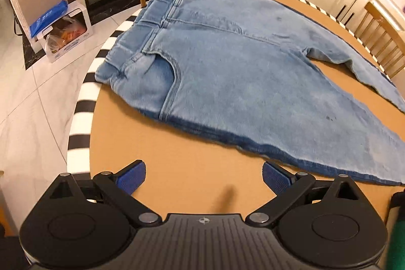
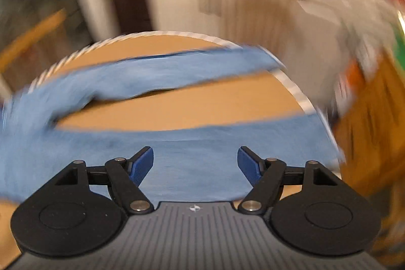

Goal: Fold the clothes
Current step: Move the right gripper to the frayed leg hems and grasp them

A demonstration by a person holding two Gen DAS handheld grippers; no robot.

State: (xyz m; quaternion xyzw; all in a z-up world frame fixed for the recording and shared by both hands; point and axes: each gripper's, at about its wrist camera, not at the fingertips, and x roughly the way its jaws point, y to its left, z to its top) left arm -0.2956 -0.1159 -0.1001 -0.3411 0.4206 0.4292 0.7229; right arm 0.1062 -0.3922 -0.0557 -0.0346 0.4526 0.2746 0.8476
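A pair of light blue jeans [image 1: 227, 62] is spread flat, front side up, on a round brown table top [image 1: 177, 168] with a black-and-white striped rim. The waistband is placed at the far left edge of the table top, slightly over the rim. A curved front pocket and stitched seams can be seen. The two legs [image 2: 177, 72] are parted in a V, with bare table top between them. A few small dark spots are seen on the fabric.

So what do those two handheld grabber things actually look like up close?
Both match: the left gripper and right gripper have a grey ribbed body with a small round emblem, black round discs either side, black linkage arms with silver pins, and fingers faced with blue textured pads. No cables show.
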